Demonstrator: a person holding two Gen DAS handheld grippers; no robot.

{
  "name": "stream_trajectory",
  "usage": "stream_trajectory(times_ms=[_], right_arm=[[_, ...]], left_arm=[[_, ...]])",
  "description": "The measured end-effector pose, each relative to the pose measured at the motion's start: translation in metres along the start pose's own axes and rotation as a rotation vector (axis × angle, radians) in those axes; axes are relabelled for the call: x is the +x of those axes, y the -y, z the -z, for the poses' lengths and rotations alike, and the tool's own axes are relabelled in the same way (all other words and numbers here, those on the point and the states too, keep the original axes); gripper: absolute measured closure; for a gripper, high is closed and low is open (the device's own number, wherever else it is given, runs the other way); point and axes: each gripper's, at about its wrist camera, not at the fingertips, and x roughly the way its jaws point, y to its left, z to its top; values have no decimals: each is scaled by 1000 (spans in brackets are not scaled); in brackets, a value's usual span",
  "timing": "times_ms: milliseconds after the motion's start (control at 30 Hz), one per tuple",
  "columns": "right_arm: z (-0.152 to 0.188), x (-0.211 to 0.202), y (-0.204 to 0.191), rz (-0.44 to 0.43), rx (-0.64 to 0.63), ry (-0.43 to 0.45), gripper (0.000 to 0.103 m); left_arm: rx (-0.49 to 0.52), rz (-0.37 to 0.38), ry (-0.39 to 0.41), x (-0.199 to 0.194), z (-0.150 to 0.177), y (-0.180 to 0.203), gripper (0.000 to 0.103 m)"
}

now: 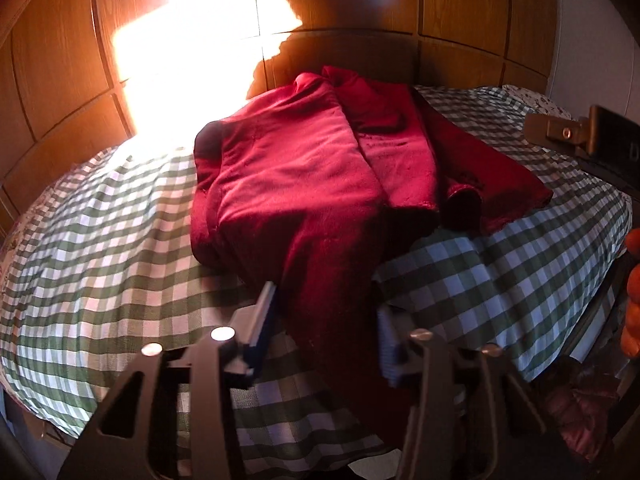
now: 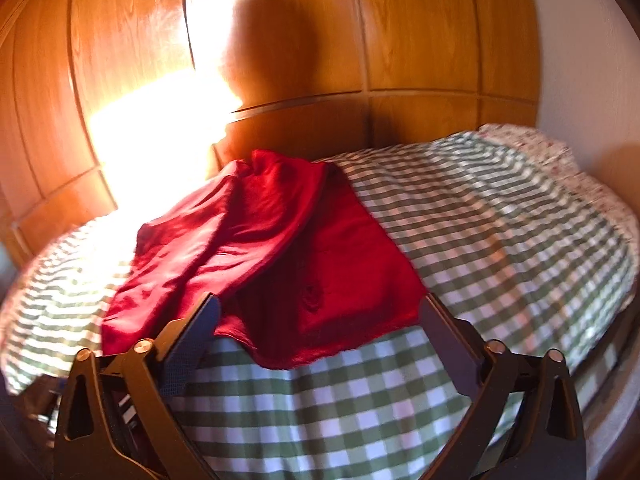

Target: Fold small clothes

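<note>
A dark red garment (image 1: 304,168) lies partly folded on a green-and-white checked bedcover (image 1: 104,232). A long red part of it runs down toward me and passes between the fingers of my left gripper (image 1: 326,300), whose jaws stand apart around the cloth. In the right wrist view the same garment (image 2: 280,248) lies at the centre left of the bed. My right gripper (image 2: 320,304) is open just above the garment's near edge, with nothing between its fingers. The right gripper also shows in the left wrist view (image 1: 580,136) at the far right.
A glossy wooden panelled wall (image 2: 400,40) stands right behind the bed, with a bright sun patch (image 1: 200,40) on it. The checked cover (image 2: 500,240) stretches to the right. Dark clothes (image 1: 580,408) and orange objects (image 1: 632,304) lie off the bed's right edge.
</note>
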Motion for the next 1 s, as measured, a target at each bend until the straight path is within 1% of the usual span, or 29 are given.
stream_trajectory(times_ms=[33,67,133,167,200,233,267,333,367,400,433,467,500,567,600,633,700,733,767,800,833,867,900,933,967,1000], right_arm=[[-4,8,-2,-60,4,-34,18],[-5,13,-3,-90,7,-54,22],[-10,29,-9,-168,12,-110,27],[-14,45,-14,-211,19,-165,29],[-15,54,-16,-234,27,-197,32],[-18,70,-19,-274,44,-246,37],[-18,80,-22,-288,48,-270,40],[-20,103,-30,-325,47,-329,56],[-20,115,-33,-350,51,-372,59],[-20,123,-35,-362,57,-401,68],[-23,126,-36,-367,61,-405,79],[-27,125,-37,-373,53,-389,83],[-30,121,-37,-379,47,-376,89],[-46,113,-34,-376,12,-322,94],[-58,105,-28,-352,-18,-274,96],[-67,101,-22,-331,-34,-246,96],[-93,97,0,-243,-62,-171,96],[-105,96,14,-193,-70,-139,96],[-122,97,35,-110,-68,-99,96],[-133,99,50,-67,-57,-85,97],[-147,105,72,9,-42,-65,97],[-155,108,83,61,-41,-52,97],[-167,117,102,135,-38,-42,97],[-174,125,113,175,-33,-45,97],[-184,140,129,237,-27,-50,97],[-193,154,142,298,-24,-53,97]], left_arm=[[-26,25,-7,1,0,-7,93],[-61,48,-3,-1,-1,-15,93],[-125,112,26,-9,-5,-34,94],[-146,121,50,-15,-8,-43,94],[-167,127,74,-20,-12,-52,94],[-188,133,92,-25,-16,-62,94],[-208,125,110,-29,-22,-74,94],[-259,100,147,-35,-37,-104,94],[-295,95,161,-37,-45,-120,94],[-331,82,173,-38,-53,-137,94],[-361,62,183,-38,-61,-154,94],[-390,41,193,-37,-69,-170,94],[-416,16,203,-36,-77,-187,94],[-453,-47,216,-31,-92,-217,94],[-468,-82,220,-28,-99,-232,94],[-484,-109,219,-25,-106,-247,94],[-515,-161,211,-15,-123,-277,94],[-523,-192,205,-9,-130,-290,94],[-528,-222,193,-2,-139,-304,94],[-537,-256,183,5,-148,-315,94],[-547,-288,173,13,-155,-325,94],[-556,-318,163,21,-163,-335,94],[-569,-347,154,29,-170,-344,94],[-583,-372,144,36,-176,-352,93],[-597,-387,133,40,-181,-357,92],[-605,-406,126,45,-185,-361,85]])
